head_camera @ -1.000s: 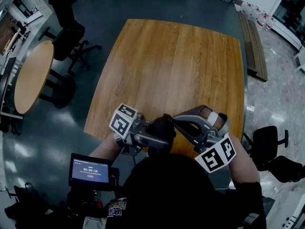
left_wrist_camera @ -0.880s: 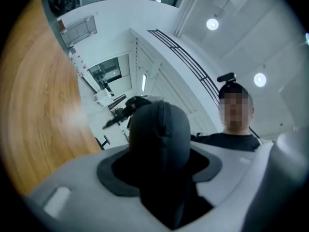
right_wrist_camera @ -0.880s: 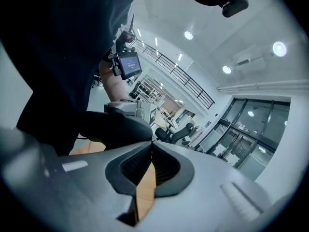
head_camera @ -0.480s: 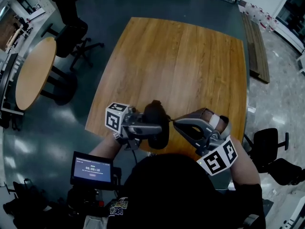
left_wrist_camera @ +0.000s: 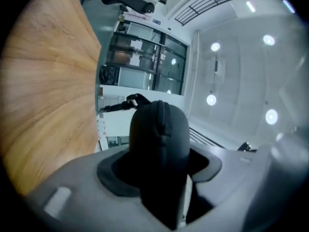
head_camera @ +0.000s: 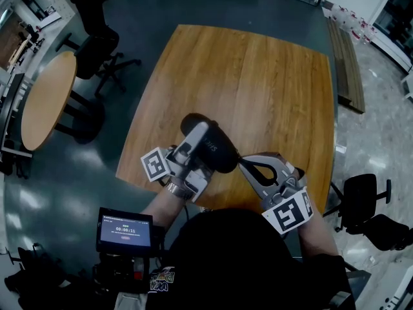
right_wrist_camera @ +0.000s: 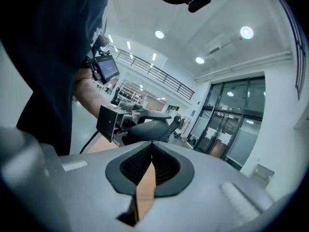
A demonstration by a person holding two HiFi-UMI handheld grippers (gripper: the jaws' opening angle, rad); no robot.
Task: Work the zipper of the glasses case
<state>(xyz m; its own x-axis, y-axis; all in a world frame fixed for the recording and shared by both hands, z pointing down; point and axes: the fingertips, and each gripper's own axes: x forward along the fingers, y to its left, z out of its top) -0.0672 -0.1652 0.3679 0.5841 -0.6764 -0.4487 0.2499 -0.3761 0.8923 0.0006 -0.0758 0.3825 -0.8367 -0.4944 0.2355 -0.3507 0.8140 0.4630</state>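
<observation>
A black glasses case (head_camera: pixel 216 148) is held above the near edge of the wooden table (head_camera: pixel 258 76), its far end pointing up and to the left. My left gripper (head_camera: pixel 203 141) is shut on it across its width. In the left gripper view the case (left_wrist_camera: pixel 159 139) fills the space between the jaws, its zipper seam (left_wrist_camera: pixel 162 122) running over the rounded end. My right gripper (head_camera: pixel 241 163) is shut, with its tips just off the case's near right end. In the right gripper view the right gripper (right_wrist_camera: pixel 150 151) has nothing between its touching pads, and the case (right_wrist_camera: pixel 149 128) lies a little beyond them.
A round table (head_camera: pixel 45 99) and an office chair (head_camera: pixel 97 44) stand at the left, another chair (head_camera: pixel 368 205) at the right. A bench (head_camera: pixel 345 63) runs along the table's far right side. A small screen (head_camera: pixel 124 230) sits by the person's left forearm.
The left gripper has swung the case from upright to slanting away toward the upper left, and its marker cube has dropped lower. The right gripper has shifted slightly and stayed shut beside the case.
</observation>
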